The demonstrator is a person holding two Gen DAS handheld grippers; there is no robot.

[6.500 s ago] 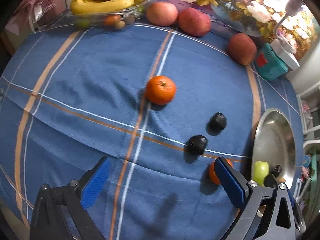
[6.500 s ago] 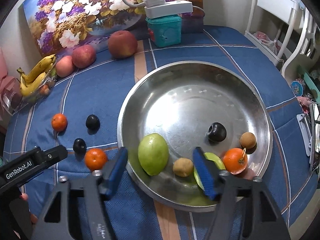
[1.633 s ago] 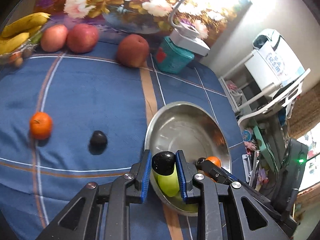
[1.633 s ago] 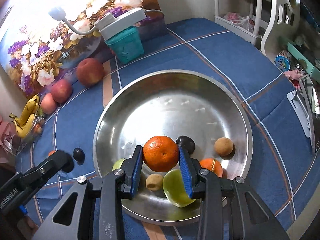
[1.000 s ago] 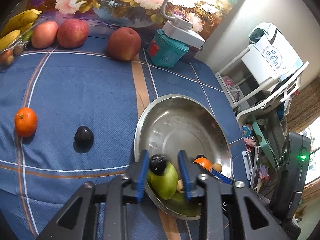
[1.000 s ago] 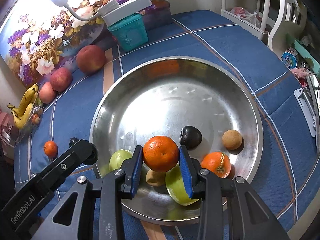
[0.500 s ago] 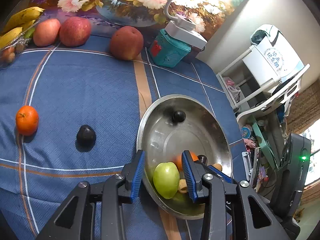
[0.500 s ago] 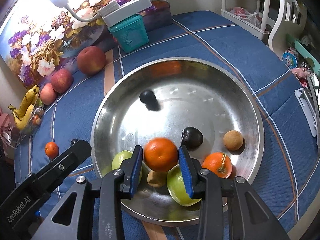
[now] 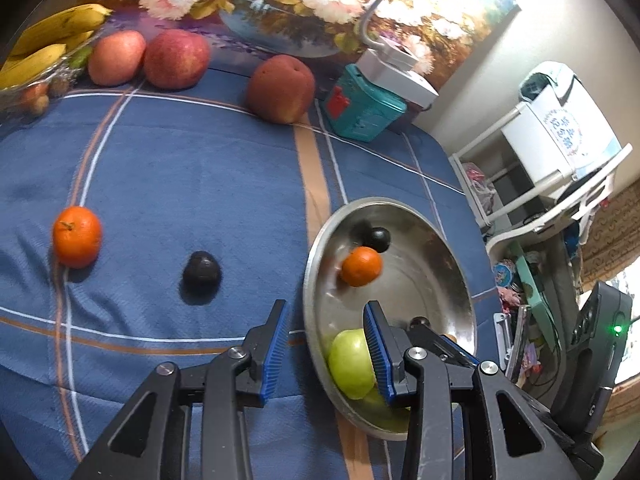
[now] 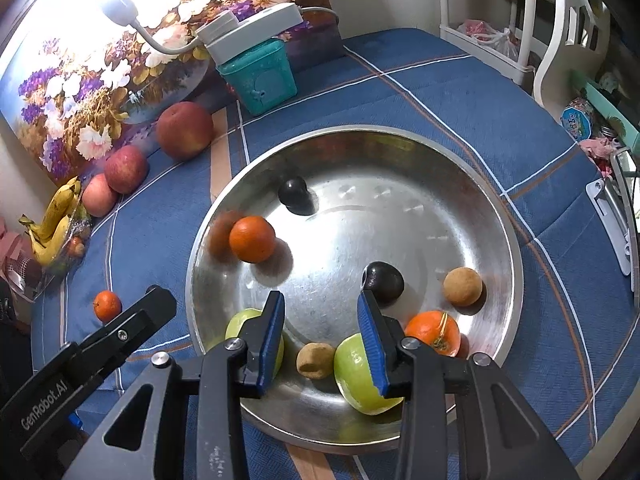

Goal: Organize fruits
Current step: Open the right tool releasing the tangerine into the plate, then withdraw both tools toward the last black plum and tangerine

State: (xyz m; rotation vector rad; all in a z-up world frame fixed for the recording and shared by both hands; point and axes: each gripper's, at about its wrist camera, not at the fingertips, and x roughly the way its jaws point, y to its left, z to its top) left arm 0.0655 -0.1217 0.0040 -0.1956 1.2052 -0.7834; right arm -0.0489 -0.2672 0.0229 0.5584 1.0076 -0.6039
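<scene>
A steel bowl point(image 10: 360, 131) sits on the blue cloth. In it lie an orange point(image 10: 252, 239) at the left, a dark plum point(image 10: 294, 194) at the far side, a second plum point(image 10: 384, 282), a second orange point(image 10: 432, 332), two green apples point(image 10: 356, 376) and two small brown fruits point(image 10: 463, 286). My right gripper point(image 10: 322, 338) hangs open over the bowl's near side, holding nothing. My left gripper point(image 9: 326, 344) is open and astride the bowl's point(image 9: 306, 280) near-left rim, also holding nothing. An orange point(image 9: 77, 236) and a dark plum point(image 9: 201, 273) rest on the cloth to the left.
Three red apples point(image 9: 176, 58) and bananas point(image 9: 40, 48) line the back edge by a flower painting. A teal box point(image 9: 362, 110) with a white lamp stands behind the bowl. A white chair point(image 10: 560, 40) and clutter sit past the table's right edge.
The right gripper let go of its orange, which rolled to the bowl's left side. The plum that the left gripper dropped rolled to the bowl's far side. Neither gripper moved much.
</scene>
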